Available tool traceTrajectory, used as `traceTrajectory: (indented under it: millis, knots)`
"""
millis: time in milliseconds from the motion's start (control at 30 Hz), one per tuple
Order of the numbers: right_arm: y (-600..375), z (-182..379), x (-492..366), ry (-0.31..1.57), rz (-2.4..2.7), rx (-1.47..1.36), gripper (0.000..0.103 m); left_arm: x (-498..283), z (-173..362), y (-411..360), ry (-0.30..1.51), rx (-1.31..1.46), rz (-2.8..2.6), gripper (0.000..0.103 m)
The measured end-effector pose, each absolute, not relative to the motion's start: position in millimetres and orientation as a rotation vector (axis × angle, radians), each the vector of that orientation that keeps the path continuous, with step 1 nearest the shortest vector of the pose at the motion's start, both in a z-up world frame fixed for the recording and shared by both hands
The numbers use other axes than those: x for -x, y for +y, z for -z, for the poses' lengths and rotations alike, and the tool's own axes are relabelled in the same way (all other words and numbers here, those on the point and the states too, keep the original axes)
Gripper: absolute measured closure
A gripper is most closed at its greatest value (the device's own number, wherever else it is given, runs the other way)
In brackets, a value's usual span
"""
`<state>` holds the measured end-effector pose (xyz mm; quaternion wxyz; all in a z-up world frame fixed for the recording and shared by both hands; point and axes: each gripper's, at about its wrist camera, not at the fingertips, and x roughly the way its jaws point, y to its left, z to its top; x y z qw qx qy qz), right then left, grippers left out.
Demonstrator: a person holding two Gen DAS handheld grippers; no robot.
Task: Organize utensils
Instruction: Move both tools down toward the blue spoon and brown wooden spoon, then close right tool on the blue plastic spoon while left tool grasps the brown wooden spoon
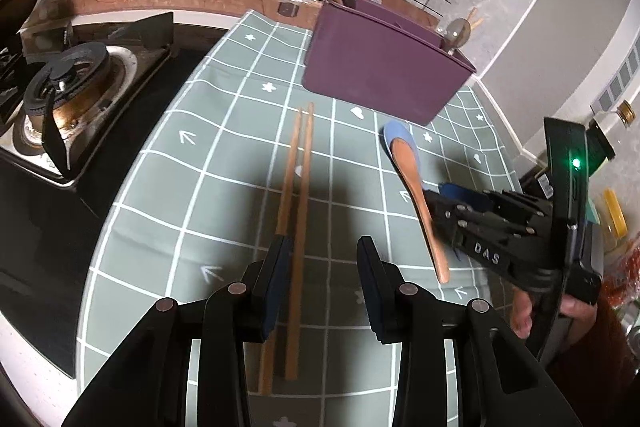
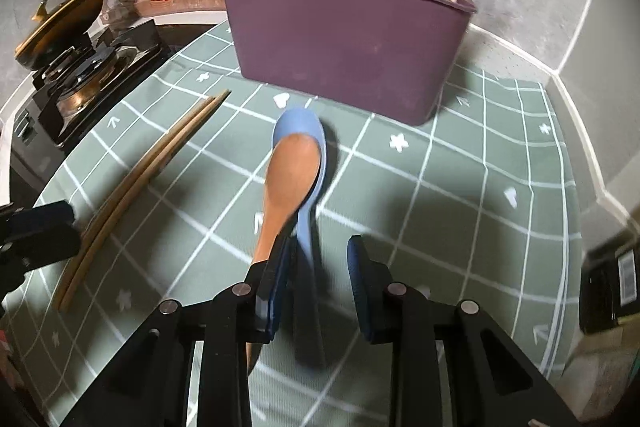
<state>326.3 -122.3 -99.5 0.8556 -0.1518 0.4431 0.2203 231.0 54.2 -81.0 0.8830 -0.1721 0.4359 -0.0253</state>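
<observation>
**Inspector:** Surface and its limits?

**Operator:** A green grid cloth (image 2: 460, 187) covers the counter. Its left edge meets a black stove (image 1: 68, 87); at the right and back the counter ends at a grey wall. A purple caddy (image 2: 344, 43) stands at the back of the cloth, already holding chopsticks and spoons. Bare cloth lies open between the caddy's front and my tools, and to the right of the spoons.

**Inspector:** Task items?

**Operator:** A pair of chopsticks (image 1: 296, 211) lies flat, side by side, tips toward the caddy. A wooden spoon (image 2: 290, 179) lies over a blue spoon (image 2: 310, 223), bowls just short of the caddy, well apart from the chopsticks.

**Inspector:** Left gripper (image 1: 324, 279)?

**Operator:** Released, jaws wide. The chopsticks run just inside my left pad; contact I cannot confirm.

**Inspector:** Right gripper (image 2: 318, 275)?

**Operator:** Released, gap visible. The blue handle runs between the pads, close to the left one; the wooden handle passes under that left finger. No grip shown.
</observation>
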Motion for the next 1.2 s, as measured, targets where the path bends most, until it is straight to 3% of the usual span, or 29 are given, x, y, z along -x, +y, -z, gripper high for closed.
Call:
traceTrajectory:
  millis: [500, 533, 600, 933, 1200]
  knots:
    - [-86.2, 99.6, -359.9, 0.891, -0.521, 0.384, 0.075, -249.1, 88.8, 59.1, 0.932, 0.369, 0.076, 0.066]
    - [-86.0, 98.8, -361.3, 0.891, -0.529, 0.374, 0.077, -250.3, 89.4, 57.5, 0.936, 0.368, 0.084, 0.066]
    - [-89.2, 95.0, -363.4, 0.883, -0.543, 0.349, 0.1, -254.7, 90.0, 52.8, 0.946, 0.366, 0.097, 0.066]
    - [-146.0, 69.7, -362.8, 0.858, -0.458, 0.186, 0.102, -303.2, 94.5, 23.0, 1.002, 0.437, 0.123, 0.066]
    - [-181.1, 69.0, -359.6, 0.882, -0.387, 0.121, 0.096, -339.9, 102.1, -11.5, 1.025, 0.293, 0.04, 0.066]
